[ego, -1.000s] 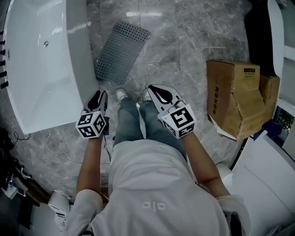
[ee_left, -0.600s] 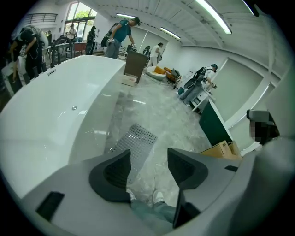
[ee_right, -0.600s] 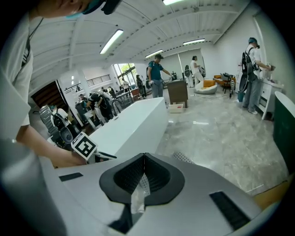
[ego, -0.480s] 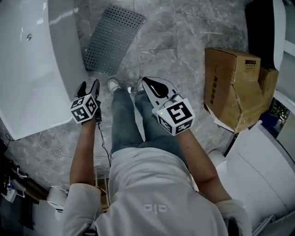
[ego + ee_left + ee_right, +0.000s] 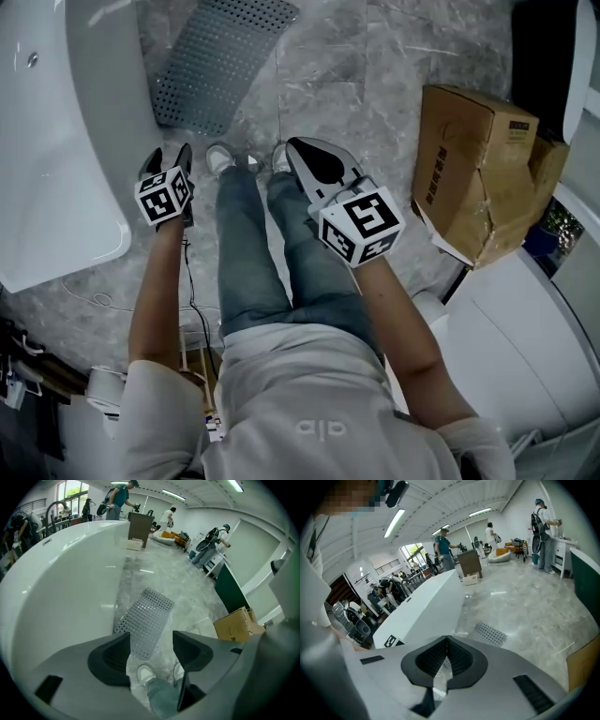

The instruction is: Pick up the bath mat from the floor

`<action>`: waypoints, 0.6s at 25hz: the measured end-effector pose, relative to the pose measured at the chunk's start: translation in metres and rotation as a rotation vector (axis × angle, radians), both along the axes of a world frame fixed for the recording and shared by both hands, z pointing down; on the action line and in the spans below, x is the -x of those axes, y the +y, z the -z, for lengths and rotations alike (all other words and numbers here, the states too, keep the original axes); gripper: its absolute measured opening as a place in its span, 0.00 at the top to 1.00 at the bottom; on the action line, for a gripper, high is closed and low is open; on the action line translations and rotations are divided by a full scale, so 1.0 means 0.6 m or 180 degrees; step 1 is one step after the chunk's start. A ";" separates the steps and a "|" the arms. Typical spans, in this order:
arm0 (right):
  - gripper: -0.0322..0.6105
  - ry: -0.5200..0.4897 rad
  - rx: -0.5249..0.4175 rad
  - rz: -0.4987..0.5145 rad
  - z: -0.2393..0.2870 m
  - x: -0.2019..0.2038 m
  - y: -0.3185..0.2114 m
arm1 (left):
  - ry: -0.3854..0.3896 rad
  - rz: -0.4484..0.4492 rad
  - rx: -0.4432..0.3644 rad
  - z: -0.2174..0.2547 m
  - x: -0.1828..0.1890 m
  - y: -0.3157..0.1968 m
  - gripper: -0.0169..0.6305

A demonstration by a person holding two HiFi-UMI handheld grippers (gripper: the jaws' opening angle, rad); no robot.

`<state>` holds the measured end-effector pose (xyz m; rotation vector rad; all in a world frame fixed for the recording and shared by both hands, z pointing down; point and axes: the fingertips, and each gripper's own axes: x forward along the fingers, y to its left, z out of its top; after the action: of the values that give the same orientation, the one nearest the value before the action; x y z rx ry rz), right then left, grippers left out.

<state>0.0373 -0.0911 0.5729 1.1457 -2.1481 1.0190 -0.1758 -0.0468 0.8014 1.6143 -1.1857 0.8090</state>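
hovering left gripper (image 5: 168,158), fingers (image 5: 110,659) just opened empty, bath mat (image 5: 214,61) flat beside bathtub (image 5: 66,141)

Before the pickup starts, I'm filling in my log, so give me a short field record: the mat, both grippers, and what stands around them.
bath mat: grey, perforated, lying on the marble floor beside the white bathtub; untouched
left gripper: jaws apart, have just been opening, nothing between them; pointed down, mat in sight beyond them
right gripper: jaws together, empty
person: shoes just short of the mat's near edge
nearby: cardboard box at the right
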 end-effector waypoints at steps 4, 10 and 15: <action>0.91 0.0013 0.0036 -0.0048 -0.066 -0.009 0.009 | -0.0030 -0.0035 0.0027 -0.079 -0.001 0.003 0.54; 0.91 0.0062 0.0190 -0.0078 -0.170 -0.020 0.029 | -0.0098 0.0071 0.0157 -0.206 0.021 0.017 0.54; 0.91 0.0069 0.0278 -0.0133 -0.245 -0.033 0.049 | -0.0042 0.0264 0.0206 -0.295 0.034 0.021 0.54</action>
<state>0.0572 -0.0617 0.7196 1.1594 -2.0498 1.1024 -0.1964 -0.0344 0.9786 1.4997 -1.2156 0.7979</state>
